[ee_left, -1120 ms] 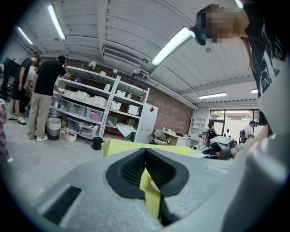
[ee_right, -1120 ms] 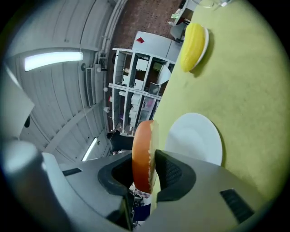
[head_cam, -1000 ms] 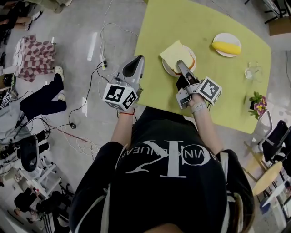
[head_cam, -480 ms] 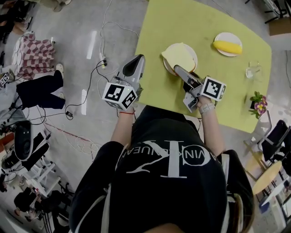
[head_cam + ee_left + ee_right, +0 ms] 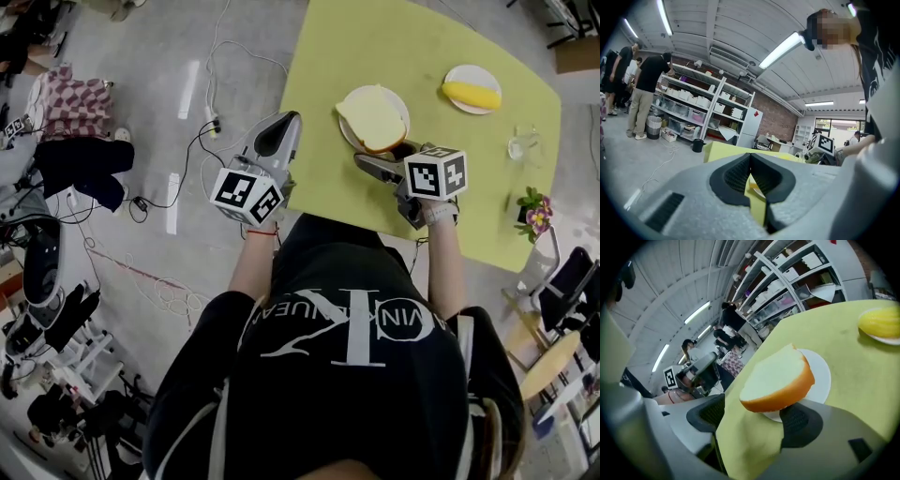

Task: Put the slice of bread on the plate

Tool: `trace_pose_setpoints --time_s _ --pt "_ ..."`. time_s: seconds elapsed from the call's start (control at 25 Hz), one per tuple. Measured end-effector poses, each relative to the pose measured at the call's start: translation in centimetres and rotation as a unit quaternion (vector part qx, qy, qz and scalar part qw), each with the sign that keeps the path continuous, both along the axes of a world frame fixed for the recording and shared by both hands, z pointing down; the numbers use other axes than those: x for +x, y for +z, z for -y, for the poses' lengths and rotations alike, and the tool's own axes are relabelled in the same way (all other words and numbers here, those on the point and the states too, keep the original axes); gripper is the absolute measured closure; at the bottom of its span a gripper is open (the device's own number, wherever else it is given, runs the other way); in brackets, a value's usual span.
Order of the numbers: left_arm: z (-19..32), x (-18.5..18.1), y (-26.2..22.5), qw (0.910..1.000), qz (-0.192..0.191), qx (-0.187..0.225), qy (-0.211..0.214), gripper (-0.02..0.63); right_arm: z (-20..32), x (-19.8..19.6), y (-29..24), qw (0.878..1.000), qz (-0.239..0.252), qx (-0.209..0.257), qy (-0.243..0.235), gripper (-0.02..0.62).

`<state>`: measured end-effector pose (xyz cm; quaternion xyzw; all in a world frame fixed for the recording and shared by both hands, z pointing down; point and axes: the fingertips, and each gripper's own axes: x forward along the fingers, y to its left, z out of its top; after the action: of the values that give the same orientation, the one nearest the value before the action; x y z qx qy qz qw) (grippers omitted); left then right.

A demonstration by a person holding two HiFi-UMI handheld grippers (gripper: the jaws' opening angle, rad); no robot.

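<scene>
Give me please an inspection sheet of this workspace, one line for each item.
Surface: yellow-green table.
Job's things: bread slice lies on the white plate.
Clutter: yellow food on a second plate, glass, flower pot.
Grippers: left gripper shut, empty; right gripper jaws opening, bread ahead, not gripped.
Cables: loose cables and power strip on the floor.
Surroundings: shelves, people standing.
</scene>
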<state>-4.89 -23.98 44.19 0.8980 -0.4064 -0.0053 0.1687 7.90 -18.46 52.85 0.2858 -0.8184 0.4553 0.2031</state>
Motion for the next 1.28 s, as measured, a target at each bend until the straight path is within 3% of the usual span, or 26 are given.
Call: trace_pose_setpoints --time_s 0.24,0.48,0.8,1.0,1.28 --pt "-0.2 -0.7 -0.5 1.0 -0.007 0.0 0.001 0.595 -0.4 0.8 1.1 0.995 -0.09 0.003 -0.038 0.336" --pt "-0.4 -0.5 -0.5 0.9999 -0.013 -0.001 0.002 0.595 -0.7 1.7 1.5 0.994 -0.104 -0.012 -0.026 0.379" --pt "-0.6 -0.5 -0.8 0.9997 -0.023 -0.002 0.008 0.595 -0.7 2.1 1.7 0.988 -0.154 0.003 -0.033 0.351" --pt "-0.7 -0.6 -0.8 0.9996 -0.026 -0.002 0.013 0.595 -0.6 2.1 1.6 0.99 -0.143 -0.01 0.001 0.309" --pt "-0.9 -0.1 -0.5 0.9993 -0.03 -0.006 0.019 0.595 -0.7 3.3 1.8 0.979 -0.199 0.021 0.026 0.255"
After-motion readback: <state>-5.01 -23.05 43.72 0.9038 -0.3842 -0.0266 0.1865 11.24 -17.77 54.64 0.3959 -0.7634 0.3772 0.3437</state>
